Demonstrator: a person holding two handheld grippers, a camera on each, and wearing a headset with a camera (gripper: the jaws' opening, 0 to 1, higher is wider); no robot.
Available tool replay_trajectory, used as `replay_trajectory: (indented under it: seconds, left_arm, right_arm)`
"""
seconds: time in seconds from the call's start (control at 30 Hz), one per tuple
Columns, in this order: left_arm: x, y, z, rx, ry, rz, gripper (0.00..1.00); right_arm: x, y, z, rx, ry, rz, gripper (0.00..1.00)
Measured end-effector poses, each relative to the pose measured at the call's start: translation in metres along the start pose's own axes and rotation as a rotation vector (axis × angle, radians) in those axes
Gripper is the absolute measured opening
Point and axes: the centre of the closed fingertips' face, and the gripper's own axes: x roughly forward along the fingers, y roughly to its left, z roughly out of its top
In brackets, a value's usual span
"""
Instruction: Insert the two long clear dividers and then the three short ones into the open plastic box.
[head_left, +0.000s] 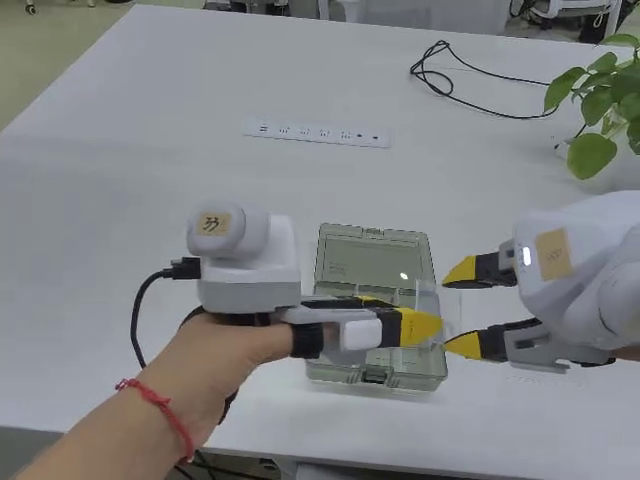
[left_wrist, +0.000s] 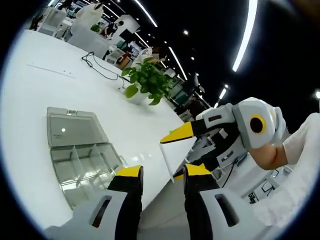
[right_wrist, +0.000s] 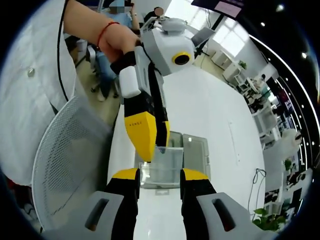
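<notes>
The open clear plastic box (head_left: 375, 368) lies near the table's front edge with its lid (head_left: 372, 258) folded back. Divider walls stand inside the box (left_wrist: 85, 165). Just right of the box, my right gripper (head_left: 462, 308) holds a clear divider (left_wrist: 176, 157) by its two ends, the jaws spread across it. In the right gripper view the divider (right_wrist: 161, 167) spans the gap between those jaws, above the box (right_wrist: 196, 155). My left gripper (head_left: 425, 322) reaches over the box, jaws slightly apart, its tips (right_wrist: 152, 150) at the divider's top edge.
A white power strip (head_left: 318, 133) lies mid-table and a black cable (head_left: 450, 80) loops at the back right. A green plant (head_left: 600, 100) stands at the right edge. A mesh chair (right_wrist: 65, 150) sits off the table's near side.
</notes>
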Motion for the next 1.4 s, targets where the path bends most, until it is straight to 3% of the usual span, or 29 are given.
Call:
replay_trajectory:
  seconds: [0.67,1.1,1.27,1.4]
  left_arm:
    - [0.002,-0.011,-0.011,-0.093,-0.008,-0.064,0.00]
    - [-0.001,-0.013,-0.009,-0.123,-0.046,-0.064,0.00]
    - [-0.004,-0.008,-0.010,-0.066,-0.039,-0.056,0.00]
    - [-0.009,-0.010,-0.015,0.100,-0.009,-0.073,0.00]
  right_arm:
    - [-0.004,0.013,0.008,-0.036,0.014,-0.001,0.33]
    - [-0.003,0.011,0.010,-0.040,0.007,-0.015,0.34]
    - [-0.008,0.007,0.015,0.011,-0.033,-0.006,0.35]
    - [-0.015,0.004,0.022,0.116,-0.105,0.041,0.34]
